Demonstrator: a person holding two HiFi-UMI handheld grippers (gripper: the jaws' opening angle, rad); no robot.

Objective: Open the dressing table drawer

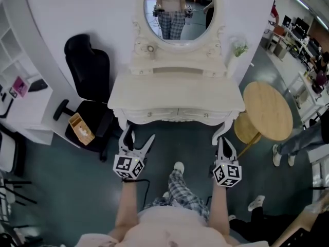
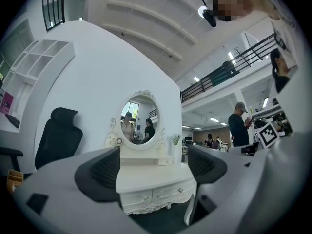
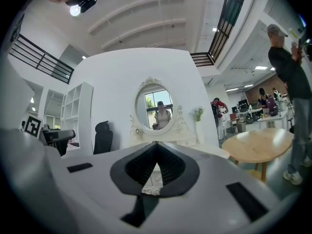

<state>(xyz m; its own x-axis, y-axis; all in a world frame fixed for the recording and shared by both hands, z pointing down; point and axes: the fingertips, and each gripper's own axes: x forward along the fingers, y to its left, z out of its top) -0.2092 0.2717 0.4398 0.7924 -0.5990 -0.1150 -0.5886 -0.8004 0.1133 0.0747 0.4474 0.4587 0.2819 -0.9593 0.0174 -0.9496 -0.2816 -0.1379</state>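
Hovering before dressing table [image 1: 177, 94], left tool [image 1: 138, 142] spread, right tool [image 1: 225, 147] closed

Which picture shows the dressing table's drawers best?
The left gripper view: the drawers face it, framed between its open jaws. The head view sees them only as a thin strip from above. In the right gripper view, shut jaws hide nearly all of them.
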